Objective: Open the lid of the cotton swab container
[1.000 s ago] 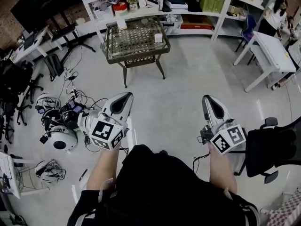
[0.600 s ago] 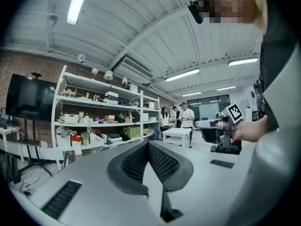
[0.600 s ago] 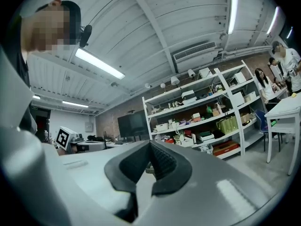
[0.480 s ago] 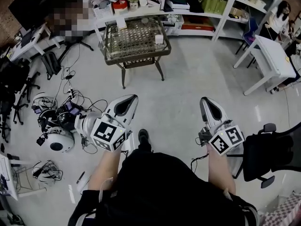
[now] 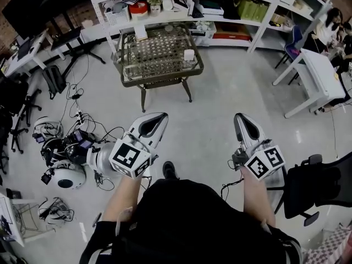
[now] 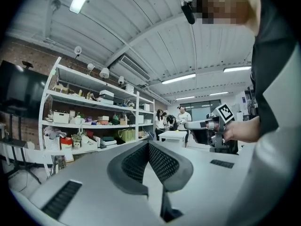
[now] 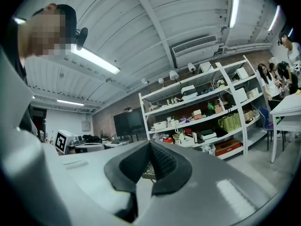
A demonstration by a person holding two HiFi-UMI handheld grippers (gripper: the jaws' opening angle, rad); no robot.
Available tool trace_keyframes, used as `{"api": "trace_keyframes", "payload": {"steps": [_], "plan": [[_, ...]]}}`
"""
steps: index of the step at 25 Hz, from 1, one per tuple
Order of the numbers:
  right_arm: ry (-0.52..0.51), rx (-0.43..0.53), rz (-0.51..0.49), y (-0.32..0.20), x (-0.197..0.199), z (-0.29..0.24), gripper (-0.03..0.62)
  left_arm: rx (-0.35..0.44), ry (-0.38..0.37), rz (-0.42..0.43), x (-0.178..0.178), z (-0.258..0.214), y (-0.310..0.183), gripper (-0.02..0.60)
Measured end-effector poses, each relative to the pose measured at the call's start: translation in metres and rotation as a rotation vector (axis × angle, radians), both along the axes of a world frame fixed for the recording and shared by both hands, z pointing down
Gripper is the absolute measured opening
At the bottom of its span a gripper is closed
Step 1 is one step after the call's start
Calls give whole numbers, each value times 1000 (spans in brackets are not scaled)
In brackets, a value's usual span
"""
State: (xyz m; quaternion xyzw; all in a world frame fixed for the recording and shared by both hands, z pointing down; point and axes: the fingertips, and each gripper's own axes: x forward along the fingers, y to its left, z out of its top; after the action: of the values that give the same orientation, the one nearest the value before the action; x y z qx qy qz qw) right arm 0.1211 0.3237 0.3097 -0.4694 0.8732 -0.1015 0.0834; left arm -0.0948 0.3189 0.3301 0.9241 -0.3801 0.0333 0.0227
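A small white container (image 5: 188,54) stands on the right part of a wicker-framed glass table (image 5: 160,81), far ahead of both grippers. In the head view my left gripper (image 5: 161,116) and right gripper (image 5: 240,117) are held level over the bare floor, pointing toward the table. Both are shut with nothing between the jaws. The left gripper view shows its jaws (image 6: 148,145) pressed together, with the right gripper (image 6: 207,125) off to the side. The right gripper view shows its jaws (image 7: 151,146) closed too, and they hide the container there.
White shelving (image 5: 181,4) full of boxes runs behind the table. A white desk (image 5: 319,73) and seated people (image 5: 330,23) are at the far right. A black office chair (image 5: 319,183) stands close on the right. Cables and gear (image 5: 66,153) litter the floor at the left.
Both grippers and the camera have advanced toward the wicker table, which now lies lower and nearer in the head view. The jaws stayed shut throughout.
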Motion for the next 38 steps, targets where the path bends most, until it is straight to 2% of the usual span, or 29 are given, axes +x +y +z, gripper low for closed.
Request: {"api": "trace_keyframes", "payload": {"steps": [6,17,21,25,32,38], "plan": [[-1,-23,-3,-45,-32,1,11,13,-2,-77,-39,1,-49,5],[-6,-39,-30,-100,-83,-1,11,41,27,-119,-95,3,-93,5],[-7,-41,-36,-115,-89,-3,11,53,-33,-85,-93,9,-101,8],[-11,-50,-46,-134,-90,1,11,23,-22,-33,-87,15,-112,5],[-55,-57,-77,-184,-86,9,11,-34,-41,-82,-93,29,-157,5],[-61,-65,-68,-242,-60,28,11,-89,-49,-87,-72,43,-216,5]]}}
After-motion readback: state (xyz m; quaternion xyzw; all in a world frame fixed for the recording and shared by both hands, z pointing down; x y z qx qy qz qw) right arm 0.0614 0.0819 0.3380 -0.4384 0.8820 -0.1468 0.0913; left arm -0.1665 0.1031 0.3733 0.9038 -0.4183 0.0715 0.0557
